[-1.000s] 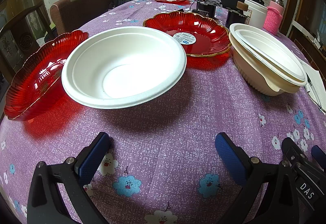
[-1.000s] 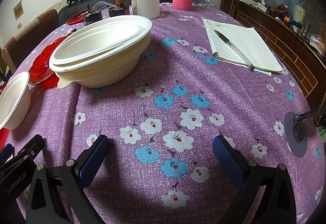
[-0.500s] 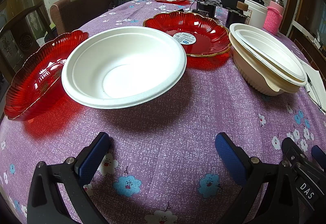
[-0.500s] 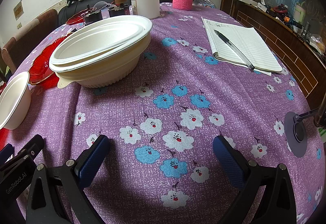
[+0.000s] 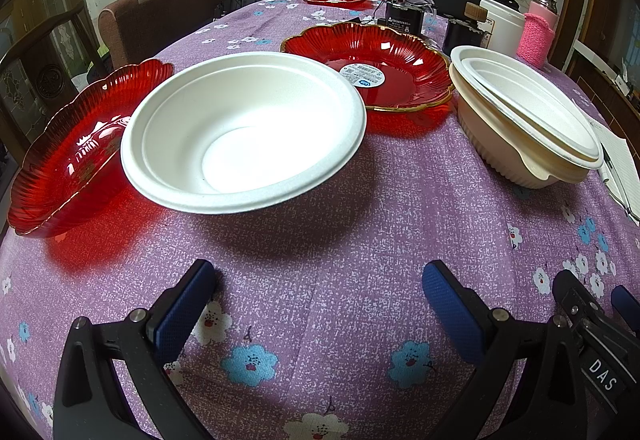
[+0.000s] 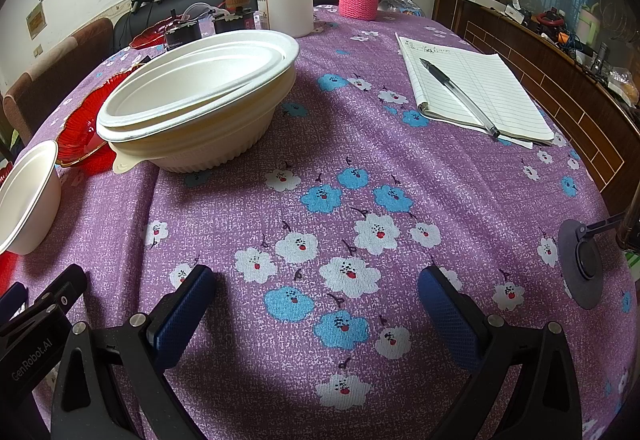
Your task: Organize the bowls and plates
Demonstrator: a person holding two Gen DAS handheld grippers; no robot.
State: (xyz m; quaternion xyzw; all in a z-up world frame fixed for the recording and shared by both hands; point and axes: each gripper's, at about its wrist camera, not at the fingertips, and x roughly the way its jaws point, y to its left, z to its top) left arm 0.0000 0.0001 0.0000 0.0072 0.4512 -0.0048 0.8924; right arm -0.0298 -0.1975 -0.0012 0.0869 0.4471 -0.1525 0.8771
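A: Where's the white bowl (image 5: pixel 244 132)?
B: At twelve o'clock from the left claw (image 5: pixel 320 304), near; both claws gape apart, empty.
A: And the right claw (image 6: pixel 316 304)?
B: Farther; the stacked bowls (image 6: pixel 200 108) sit at its eleven.

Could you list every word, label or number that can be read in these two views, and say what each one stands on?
"DAS": white tag on the right gripper, seen in the left wrist view.
"GenRobot.AI": black body of the left gripper, seen in the right wrist view.
Round sticker in the red plate: print too small to read.
Notebook: handwriting on the top line too blurred.
White jar: label too small.
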